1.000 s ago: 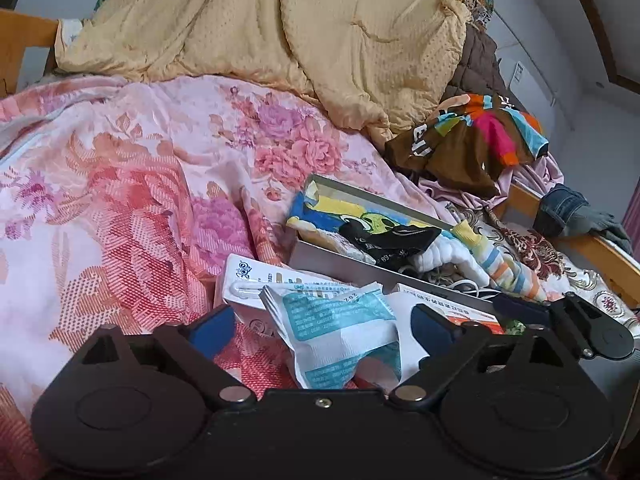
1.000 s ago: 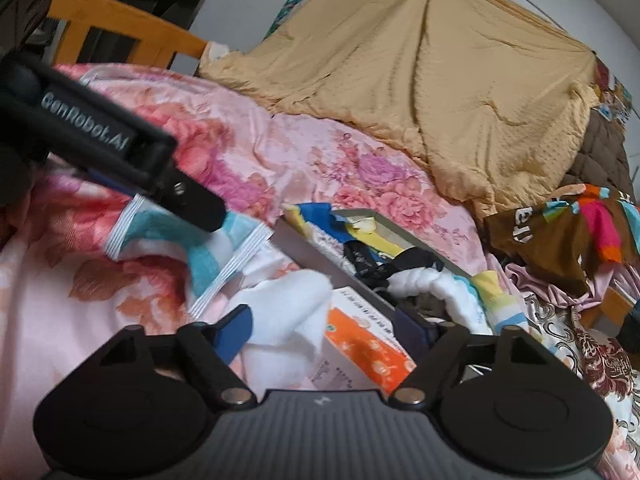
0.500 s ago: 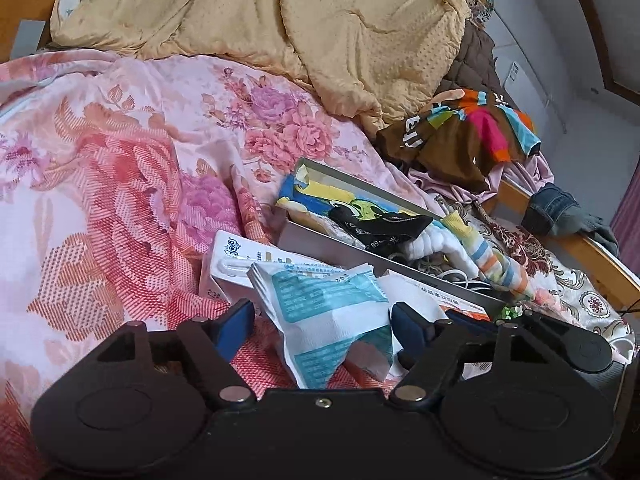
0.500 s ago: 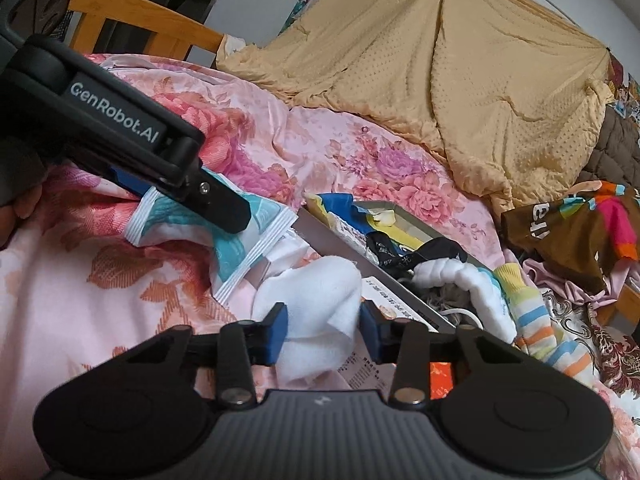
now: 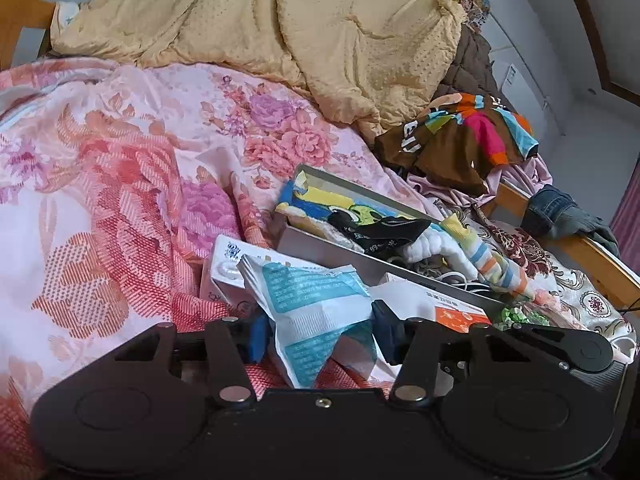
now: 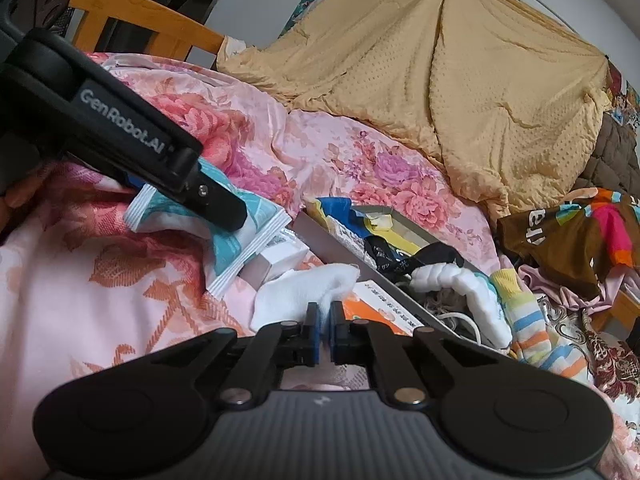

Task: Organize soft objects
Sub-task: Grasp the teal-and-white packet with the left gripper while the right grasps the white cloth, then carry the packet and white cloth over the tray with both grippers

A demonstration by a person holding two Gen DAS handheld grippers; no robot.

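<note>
- The white sock (image 6: 306, 290) lies crumpled on the pink floral quilt (image 6: 120, 280), just left of the grey tray (image 6: 332, 248); its long axis runs left to right, one end toward the tray's near wall.
- The right gripper (image 6: 325, 336) is clenched on the sock's near edge, white fabric pinched between the blue pads.
- Left of the tray and beyond the sock, a teal-and-white packet (image 5: 316, 312) lies between the left gripper's (image 5: 320, 338) pads; its jaws are closing, and I cannot tell whether the pads press it yet. The packet's long axis runs up and left from the gripper.
- Under the packet sits a white carton (image 5: 228, 268), touching the tray's near-left corner.
- The tray holds mixed socks; a striped sock (image 6: 520, 320) hangs over its right end.
- Beyond the tray a tan blanket (image 6: 460, 80) is heaped.
</note>
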